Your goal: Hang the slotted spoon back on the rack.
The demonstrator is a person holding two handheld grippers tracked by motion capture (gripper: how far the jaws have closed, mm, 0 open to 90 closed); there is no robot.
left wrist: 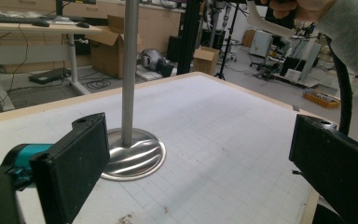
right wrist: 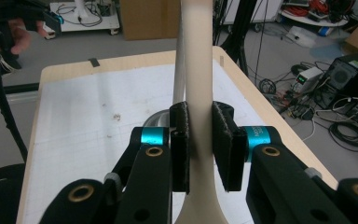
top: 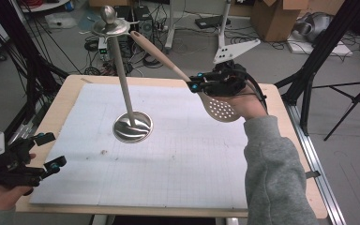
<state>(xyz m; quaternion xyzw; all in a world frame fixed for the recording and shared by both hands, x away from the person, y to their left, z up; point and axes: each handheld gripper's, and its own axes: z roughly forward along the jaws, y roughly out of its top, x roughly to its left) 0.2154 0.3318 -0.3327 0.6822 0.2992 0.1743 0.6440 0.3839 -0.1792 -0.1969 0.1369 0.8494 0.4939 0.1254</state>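
Beige skimmer (top: 218, 108) being clamped by right tool (top: 196, 84), handle tip nearing rack (top: 124, 89) hook above bench (top: 168, 159). Hanging step underway; next calling for threading handle hole onto hook. Left tool (top: 49, 151) gaping, idling.

Stand (top: 132, 126): sitting on the mat (top: 168, 159), its base near the middle, its pole rising towards the far edge in the high view
Mat: lying on the table (top: 70, 91), covering most of its top
Slotted spoon (top: 220, 108): hanging above the mat, right of the stand, its handle slanting up to the stand's top ring, its head lying nearer the person
Right gripper (top: 193, 83): sitting right of the pole, its jaws lying on either side of the spoon's handle
Left gripper (top: 50, 151): sitting at the table's near left corner, well apart from the stand
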